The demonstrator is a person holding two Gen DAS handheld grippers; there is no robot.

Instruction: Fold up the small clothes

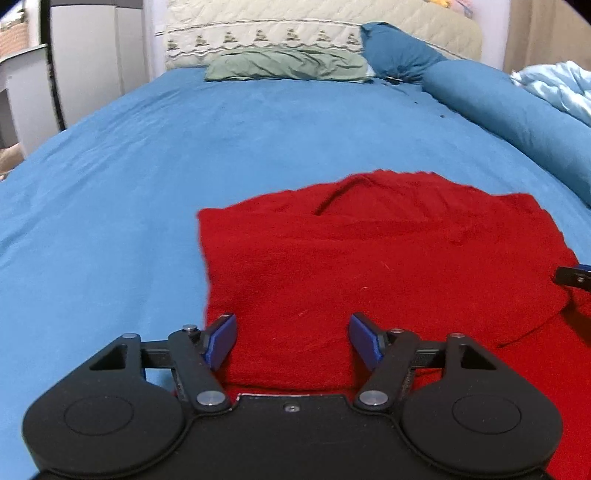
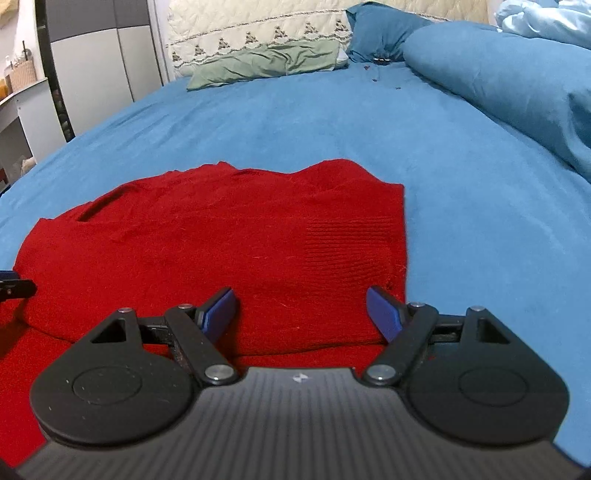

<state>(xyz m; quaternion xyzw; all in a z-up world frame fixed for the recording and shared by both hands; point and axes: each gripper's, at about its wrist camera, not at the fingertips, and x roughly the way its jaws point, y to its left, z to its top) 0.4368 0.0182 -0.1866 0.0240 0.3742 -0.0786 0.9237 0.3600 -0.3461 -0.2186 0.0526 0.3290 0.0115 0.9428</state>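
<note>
A red knit garment (image 1: 369,266) lies partly folded on the blue bed sheet (image 1: 129,166); a folded layer rests on a lower layer nearer me. My left gripper (image 1: 291,341) is open, its blue pads over the garment's near left part, holding nothing. In the right wrist view the same garment (image 2: 221,243) fills the middle, with its ribbed edge on the right. My right gripper (image 2: 301,314) is open over the garment's near right part, empty. The tip of the right gripper (image 1: 572,275) shows at the left view's right edge.
A green pillow (image 1: 291,64) and a quilted cream headboard cover (image 1: 258,33) sit at the far end of the bed. A blue bolster (image 1: 517,114) and pale blue blanket (image 1: 561,85) lie along the right. White furniture (image 1: 85,55) stands at left beyond the bed.
</note>
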